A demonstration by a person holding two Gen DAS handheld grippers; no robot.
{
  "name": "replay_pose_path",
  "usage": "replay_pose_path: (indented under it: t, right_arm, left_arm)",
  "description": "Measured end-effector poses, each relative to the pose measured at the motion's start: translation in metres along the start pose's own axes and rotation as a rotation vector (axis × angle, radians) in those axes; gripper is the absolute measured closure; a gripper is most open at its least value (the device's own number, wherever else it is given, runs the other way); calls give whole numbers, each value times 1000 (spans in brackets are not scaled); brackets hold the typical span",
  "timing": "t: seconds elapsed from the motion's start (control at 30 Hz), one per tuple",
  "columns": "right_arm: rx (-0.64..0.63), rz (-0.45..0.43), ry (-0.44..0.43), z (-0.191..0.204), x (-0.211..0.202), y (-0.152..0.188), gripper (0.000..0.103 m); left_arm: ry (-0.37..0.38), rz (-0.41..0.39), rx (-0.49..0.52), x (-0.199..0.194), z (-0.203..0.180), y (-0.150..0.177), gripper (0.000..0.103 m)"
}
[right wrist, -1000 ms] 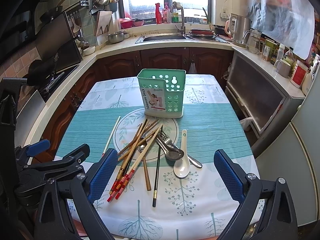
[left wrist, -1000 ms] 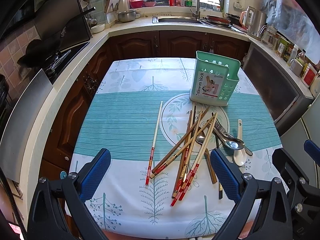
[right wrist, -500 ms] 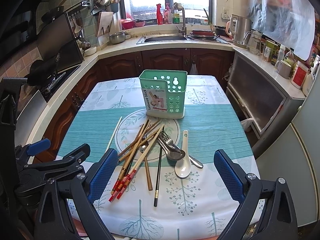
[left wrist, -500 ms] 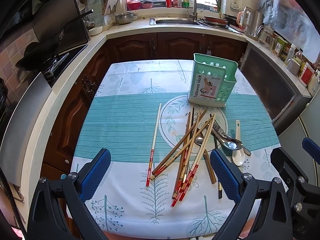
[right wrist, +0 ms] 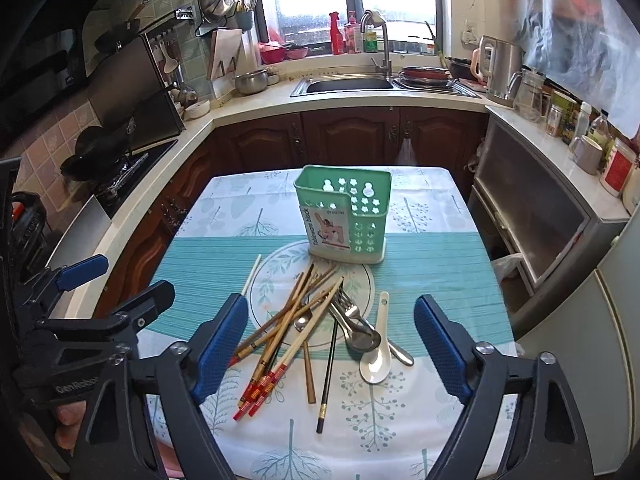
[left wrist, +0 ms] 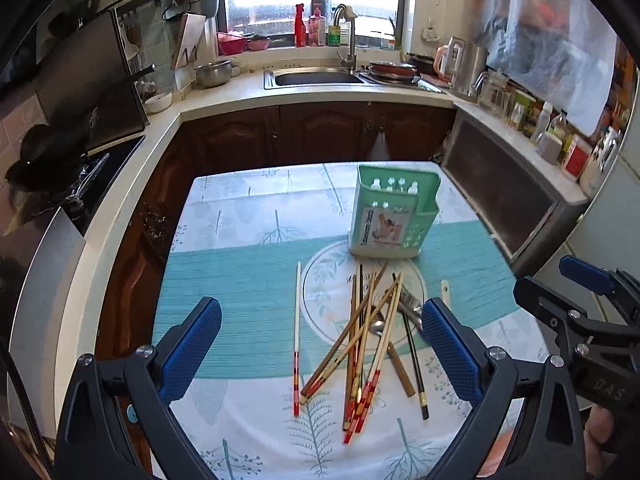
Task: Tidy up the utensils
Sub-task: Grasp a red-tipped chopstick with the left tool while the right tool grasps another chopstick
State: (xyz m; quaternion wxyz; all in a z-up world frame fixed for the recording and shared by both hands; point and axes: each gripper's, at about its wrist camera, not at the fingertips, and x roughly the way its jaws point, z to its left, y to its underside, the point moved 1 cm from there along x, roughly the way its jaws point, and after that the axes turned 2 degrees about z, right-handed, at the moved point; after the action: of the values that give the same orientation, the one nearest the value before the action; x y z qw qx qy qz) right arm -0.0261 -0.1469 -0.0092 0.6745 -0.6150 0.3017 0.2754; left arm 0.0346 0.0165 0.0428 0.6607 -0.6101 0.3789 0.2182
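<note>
Kitchen table | chopsticks heaped | left tool released | right tool narrowing, empty

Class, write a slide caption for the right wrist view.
Open right gripper above jumbled chopsticks, beside the empty green caddy.

The bare tablecloth at the left of the frame is open. In the middle, crossed chopsticks, forks and spoons lie in a heap. The green holder stands just behind it, blocking the way. Its top is open.
</note>
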Motion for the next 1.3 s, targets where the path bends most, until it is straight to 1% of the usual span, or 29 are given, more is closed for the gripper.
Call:
replay_pose_path:
  t: [0.1,0.17,0.23,0.33,0.4,0.43,0.5,0.63,0.67,0.77,0.8,0.87,0.9,0.93,0.97,1.03,1.1,1.17,1.3]
  right_arm:
    - [-19,-19,15,-4,-6,-18,22]
    - [-30,-18,19,-7,-8,-30,23]
    - [-27,-1,8,-14,-9,-44,26]
    - [-10,53,-24,-24,-2,-62,32]
    - [3,99,-44,-28,8,-72,38]
    - [6,124,-57,-30,16,-77,39]
    - [12,186,-76,-31,37,-81,45]
    - [33,325,-127,-27,92,-71,51]
    - [48,364,-143,-25,107,-67,54]
    - [99,461,-193,-22,145,-47,61]
    - [109,481,-200,-19,156,-40,62]
    - [124,519,-196,-16,181,-26,63]
    - [134,537,-192,-14,194,-20,64]
    - [149,555,-194,-14,203,-16,64]
    - [165,570,-196,-13,213,-12,65]
    - [181,586,-191,-15,236,-6,66]
    - [198,594,-192,-14,252,-1,68]
    - [203,599,-190,-11,261,-5,68]
    - [204,593,-195,-5,269,-11,69]
  left_arm:
    - [-6,-28,-15,-3,14,-17,1]
    - [-13,-28,-20,-1,21,-27,1]
    - [-22,-23,-19,4,28,-35,1]
    - [-42,-12,-3,16,34,-43,1]
    - [-56,15,18,28,35,-45,1]
    - [-57,34,31,37,35,-46,1]
    - [-55,82,53,57,34,-45,1]
    - [-29,198,82,106,30,-33,1]
    - [-21,232,85,121,29,-29,2]
    - [-2,325,78,159,29,-16,11]
    - [5,353,70,171,31,-12,15]
    - [18,415,48,193,33,-4,24]
    - [29,447,36,204,34,0,31]
    - [41,474,25,214,35,3,35]
    - [51,494,15,221,35,6,36]
    - [54,523,3,236,35,10,40]
    - [52,534,11,243,31,13,42]
    - [47,543,19,249,30,14,43]
    - [34,566,11,260,29,15,55]
